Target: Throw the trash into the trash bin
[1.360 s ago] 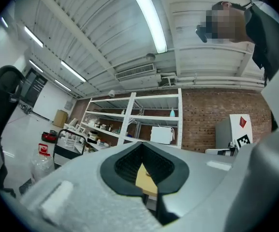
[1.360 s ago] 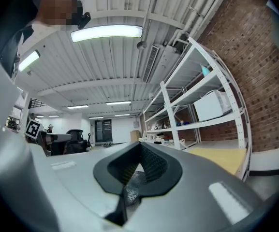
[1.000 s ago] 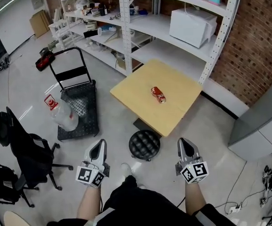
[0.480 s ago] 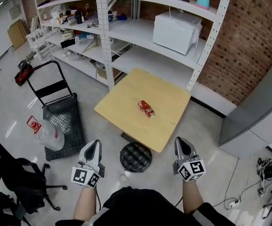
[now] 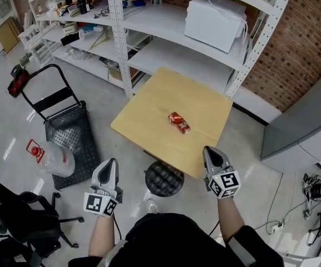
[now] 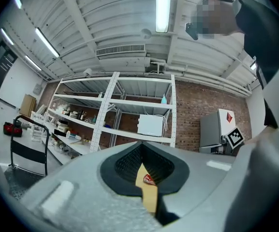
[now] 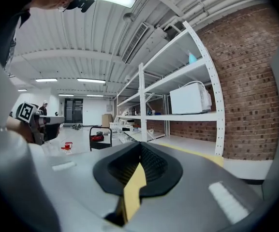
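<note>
A square tabletop [image 5: 149,121] of pale yellow wood stands on a glossy grey floor [image 5: 15,127], in front of white perforated-steel shelving [image 5: 166,43] and a rough red brick wall [image 5: 294,43]. A crumpled red metal can [image 5: 179,122] lies on its side near the tabletop's middle, clear of every edge. A round black mesh bin [image 5: 164,178] sits on the floor at the near edge. The left claw [image 5: 109,163] and right claw [image 5: 209,150], smooth grey plastic, are both clenched on nothing.
</note>
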The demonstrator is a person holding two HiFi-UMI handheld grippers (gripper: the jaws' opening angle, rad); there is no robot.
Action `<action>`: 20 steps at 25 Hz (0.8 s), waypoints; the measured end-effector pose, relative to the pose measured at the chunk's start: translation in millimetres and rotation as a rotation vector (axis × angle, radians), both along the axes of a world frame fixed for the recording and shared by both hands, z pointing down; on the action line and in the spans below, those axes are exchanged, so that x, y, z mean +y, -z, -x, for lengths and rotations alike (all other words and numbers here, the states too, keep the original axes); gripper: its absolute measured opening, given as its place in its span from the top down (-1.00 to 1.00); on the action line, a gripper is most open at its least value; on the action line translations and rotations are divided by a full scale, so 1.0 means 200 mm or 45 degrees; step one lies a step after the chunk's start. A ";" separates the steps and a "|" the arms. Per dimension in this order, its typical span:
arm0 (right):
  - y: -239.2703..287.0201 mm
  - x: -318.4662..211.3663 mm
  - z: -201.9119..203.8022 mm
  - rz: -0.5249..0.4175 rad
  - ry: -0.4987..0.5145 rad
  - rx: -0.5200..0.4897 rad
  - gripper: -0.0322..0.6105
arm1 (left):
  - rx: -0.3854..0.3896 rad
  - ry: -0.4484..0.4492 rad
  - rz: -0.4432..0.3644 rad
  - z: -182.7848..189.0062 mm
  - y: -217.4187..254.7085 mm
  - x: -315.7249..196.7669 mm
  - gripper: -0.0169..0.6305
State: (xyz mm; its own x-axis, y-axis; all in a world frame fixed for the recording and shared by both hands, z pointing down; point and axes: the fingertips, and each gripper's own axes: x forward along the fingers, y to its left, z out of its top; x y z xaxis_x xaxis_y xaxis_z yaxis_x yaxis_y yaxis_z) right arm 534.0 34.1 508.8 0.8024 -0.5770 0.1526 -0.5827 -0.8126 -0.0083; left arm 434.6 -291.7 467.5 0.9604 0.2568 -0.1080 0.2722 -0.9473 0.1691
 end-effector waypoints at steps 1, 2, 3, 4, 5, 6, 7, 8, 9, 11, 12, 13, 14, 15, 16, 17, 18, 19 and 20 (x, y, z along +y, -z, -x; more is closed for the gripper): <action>-0.01 -0.03 -0.02 0.009 0.000 -0.007 0.88 | -0.010 0.001 -0.001 -0.02 -0.02 -0.02 0.94; -0.03 -0.06 -0.05 0.012 0.002 -0.015 0.88 | -0.020 0.002 -0.001 -0.04 -0.03 -0.03 0.94; -0.04 -0.08 -0.07 0.011 0.006 -0.022 0.88 | -0.031 0.002 -0.001 -0.06 -0.05 -0.05 0.94; -0.05 -0.11 -0.09 0.013 0.012 -0.029 0.88 | -0.041 0.001 -0.001 -0.08 -0.07 -0.05 0.94; -0.07 -0.13 -0.10 0.023 0.020 -0.036 0.88 | -0.051 -0.001 0.000 -0.10 -0.08 -0.06 0.94; -0.10 -0.15 -0.12 0.042 0.029 -0.046 0.88 | -0.061 -0.003 0.002 -0.12 -0.10 -0.05 0.94; -0.14 -0.16 -0.14 0.068 0.036 -0.063 0.84 | -0.073 -0.002 0.004 -0.14 -0.12 -0.05 0.94; -0.18 -0.16 -0.16 0.093 0.042 -0.087 0.81 | -0.088 0.002 0.007 -0.14 -0.13 -0.04 0.94; -0.22 -0.16 -0.19 0.113 0.047 -0.115 0.79 | -0.108 0.009 0.009 -0.13 -0.16 -0.02 0.94; -0.30 -0.16 -0.26 0.126 0.058 -0.160 0.73 | -0.145 0.025 0.003 -0.14 -0.21 0.00 0.94; -0.33 -0.16 -0.31 0.129 0.065 -0.175 0.72 | -0.160 0.032 -0.005 -0.16 -0.24 0.01 0.94; -0.36 -0.16 -0.36 0.134 0.074 -0.187 0.70 | -0.173 0.044 -0.013 -0.18 -0.27 0.02 0.94; -0.39 -0.17 -0.41 0.141 0.087 -0.201 0.68 | -0.187 0.061 -0.019 -0.20 -0.29 0.02 0.94; -0.42 -0.17 -0.45 0.149 0.104 -0.219 0.67 | -0.200 0.083 -0.025 -0.22 -0.30 0.03 0.94; -0.46 -0.18 -0.50 0.157 0.121 -0.240 0.65 | -0.214 0.106 -0.033 -0.24 -0.31 0.04 0.94; -0.49 -0.18 -0.55 0.164 0.136 -0.264 0.65 | -0.225 0.125 -0.041 -0.27 -0.31 0.06 0.94; -0.53 -0.19 -0.60 0.175 0.148 -0.292 0.63 | -0.231 0.136 -0.047 -0.30 -0.32 0.08 0.94; -0.57 -0.19 -0.65 0.190 0.161 -0.322 0.56 | -0.233 0.142 -0.052 -0.34 -0.32 0.12 0.94; -0.62 -0.21 -0.71 0.212 0.177 -0.353 0.51 | -0.232 0.143 -0.055 -0.39 -0.32 0.16 0.94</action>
State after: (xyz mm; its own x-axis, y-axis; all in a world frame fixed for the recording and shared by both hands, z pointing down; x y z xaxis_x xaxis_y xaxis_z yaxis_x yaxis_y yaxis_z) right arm 675.1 -7.0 632.8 0.6328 -0.6268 0.4546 -0.6822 -0.7291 -0.0558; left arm 511.8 -259.6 531.5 0.9859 0.1475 0.0787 0.1331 -0.9773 0.1647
